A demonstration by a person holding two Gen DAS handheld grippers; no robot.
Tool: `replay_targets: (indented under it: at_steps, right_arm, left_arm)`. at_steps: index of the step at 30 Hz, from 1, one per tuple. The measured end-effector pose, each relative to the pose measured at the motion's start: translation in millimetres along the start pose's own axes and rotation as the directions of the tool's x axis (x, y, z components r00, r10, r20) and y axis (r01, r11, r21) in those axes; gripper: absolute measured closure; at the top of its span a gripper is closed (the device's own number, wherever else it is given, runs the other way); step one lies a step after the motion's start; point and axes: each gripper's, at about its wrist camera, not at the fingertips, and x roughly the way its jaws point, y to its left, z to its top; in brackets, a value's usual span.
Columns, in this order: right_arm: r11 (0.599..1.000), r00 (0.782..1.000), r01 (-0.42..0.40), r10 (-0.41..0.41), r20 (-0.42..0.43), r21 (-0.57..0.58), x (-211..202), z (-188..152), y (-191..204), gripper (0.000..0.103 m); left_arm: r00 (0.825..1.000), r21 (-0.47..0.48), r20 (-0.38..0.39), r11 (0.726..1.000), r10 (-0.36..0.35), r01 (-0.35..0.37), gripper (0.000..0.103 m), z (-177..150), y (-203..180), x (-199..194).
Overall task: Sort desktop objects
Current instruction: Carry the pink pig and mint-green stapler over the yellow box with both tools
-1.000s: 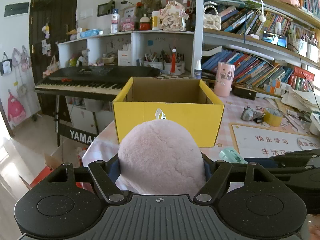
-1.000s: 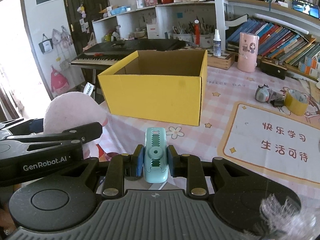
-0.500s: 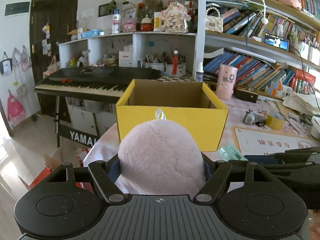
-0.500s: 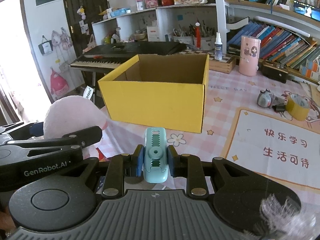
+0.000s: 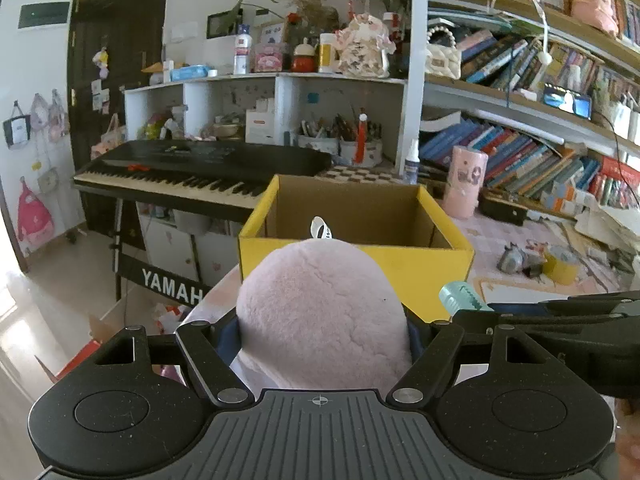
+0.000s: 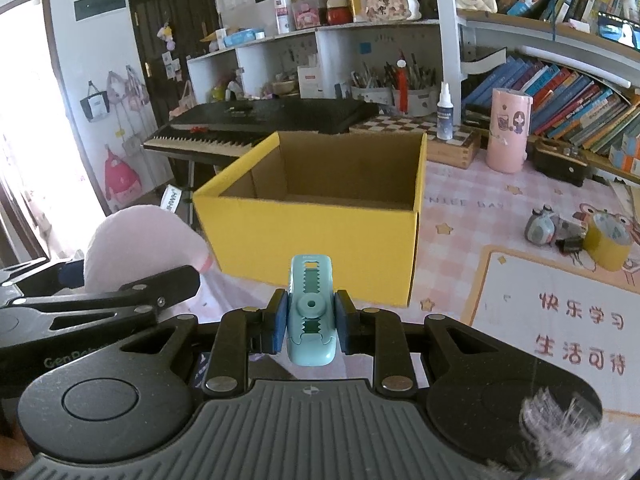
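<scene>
Left gripper (image 5: 322,332) clenches one pink plush (image 5: 320,316); right gripper (image 6: 310,320) grasps one teal clip (image 6: 311,310); one yellow box (image 6: 320,236) ahead.

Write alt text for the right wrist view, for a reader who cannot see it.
The right gripper holds a small teal gadget clamped between its jaws, aimed at an open yellow cardboard box on a pink checked tablecloth. At left, the left gripper holds a pink plush toy; a yellow tape roll lies at right.
</scene>
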Motion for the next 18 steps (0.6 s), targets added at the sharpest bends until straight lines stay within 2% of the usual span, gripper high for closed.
replay_targets:
  at_steps: [8, 18]
  right_arm:
    - [1.0, 0.999, -0.014, 0.014, 0.031, -0.006, 19.5, 33.7, -17.7, 0.08]
    - [0.999, 0.997, -0.048, 0.049, 0.052, -0.024, 55.8, 77.4, -45.5, 0.08]
  left_arm:
    - [0.999, -0.03, 0.026, 0.999, 0.025, -0.024, 0.027, 24.2, 0.6, 23.7]
    - [0.997, -0.003, 0.054, 0.999, 0.047, -0.047, 0.027, 56.6, -18.9, 64.8]
